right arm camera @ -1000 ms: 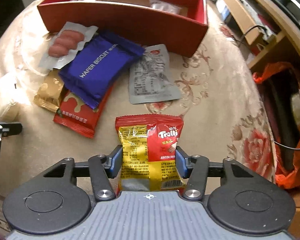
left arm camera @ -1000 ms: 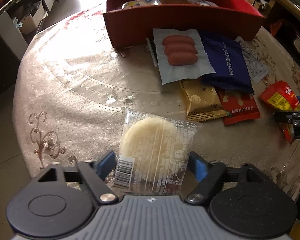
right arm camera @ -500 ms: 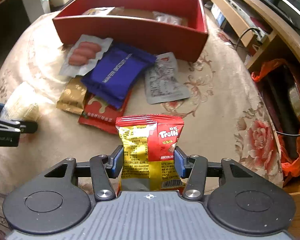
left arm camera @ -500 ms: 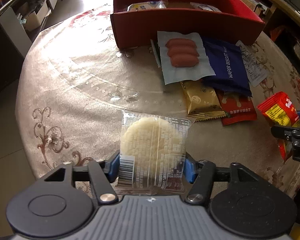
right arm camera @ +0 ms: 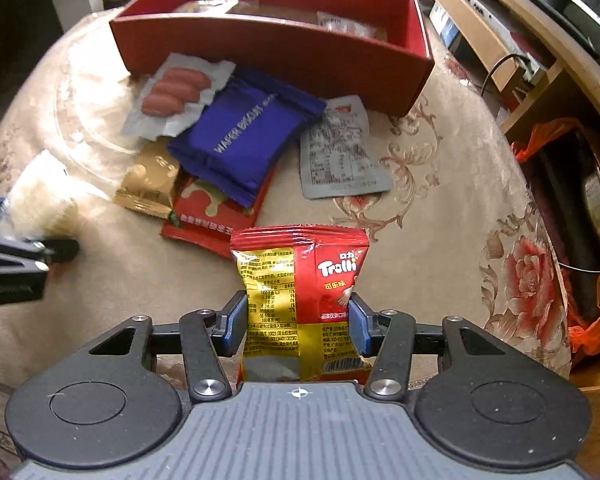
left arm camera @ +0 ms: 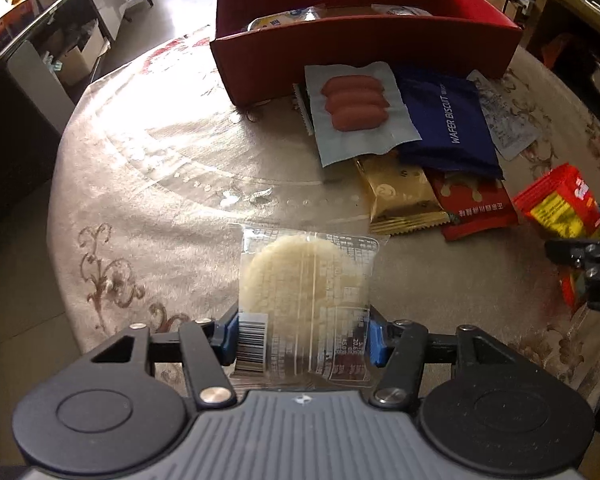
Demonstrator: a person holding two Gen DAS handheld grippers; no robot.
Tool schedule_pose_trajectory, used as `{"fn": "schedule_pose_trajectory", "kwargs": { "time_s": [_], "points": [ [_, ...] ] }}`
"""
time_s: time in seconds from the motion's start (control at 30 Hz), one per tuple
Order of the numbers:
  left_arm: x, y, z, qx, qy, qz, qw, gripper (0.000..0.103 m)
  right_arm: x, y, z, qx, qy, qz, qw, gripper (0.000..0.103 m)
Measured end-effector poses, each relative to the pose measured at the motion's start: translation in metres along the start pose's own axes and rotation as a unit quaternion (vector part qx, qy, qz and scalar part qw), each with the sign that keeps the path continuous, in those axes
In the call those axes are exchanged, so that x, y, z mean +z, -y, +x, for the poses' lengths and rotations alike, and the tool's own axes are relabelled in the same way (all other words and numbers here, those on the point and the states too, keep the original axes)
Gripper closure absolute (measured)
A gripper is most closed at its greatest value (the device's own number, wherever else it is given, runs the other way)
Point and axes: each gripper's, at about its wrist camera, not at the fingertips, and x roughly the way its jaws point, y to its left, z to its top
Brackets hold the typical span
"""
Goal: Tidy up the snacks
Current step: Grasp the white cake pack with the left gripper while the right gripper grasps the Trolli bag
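My left gripper (left arm camera: 302,338) is shut on a clear-wrapped rice cracker (left arm camera: 306,284) and holds it above the near part of the table. My right gripper (right arm camera: 298,326) is shut on a red and gold Trolli gummy bag (right arm camera: 302,300), lifted off the table. The red box (left arm camera: 364,46) stands at the far side with a few packets inside; it also shows in the right wrist view (right arm camera: 276,54). In front of it lie a sausage pack (left arm camera: 356,106), a blue wafer biscuit pack (left arm camera: 448,128), a gold packet (left arm camera: 398,196), a red packet (left arm camera: 476,208) and a grey sachet (right arm camera: 342,156).
The round table carries a beige floral cloth (left arm camera: 148,184). A wooden shelf unit (right arm camera: 532,36) and an orange plastic bag (right arm camera: 580,240) stand beyond the table's right edge. Dark furniture (left arm camera: 28,72) stands to the left.
My left gripper has closed on the rice cracker and lifted it. Both grippers have risen and pulled back a little, each holding its packet.
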Motion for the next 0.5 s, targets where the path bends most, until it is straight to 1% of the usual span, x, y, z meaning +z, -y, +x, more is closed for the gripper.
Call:
{"fn": "schedule_pose_trajectory", "kwargs": {
  "time_s": [0.17,0.23,0.33,0.5],
  "points": [
    [-0.001,-0.003,-0.01,0.002,0.006,-0.015,0.9999,0.048,-0.001,0.0,-0.016,0.008,0.024,0.006,1.0,0.045],
    [0.004,-0.003,-0.014,-0.001,0.012,-0.017,0.9998,0.048,-0.002,-0.001,-0.021,0.011,0.031,0.008,0.999,0.045],
    [0.012,-0.001,-0.022,-0.013,0.031,-0.016,0.9993,0.048,-0.001,-0.003,-0.022,0.01,0.036,0.008,0.999,0.045],
    [0.023,0.0,-0.025,-0.013,0.047,-0.012,0.9988,0.048,0.01,-0.008,-0.022,0.005,0.044,0.003,0.999,0.045]
  ]
}}
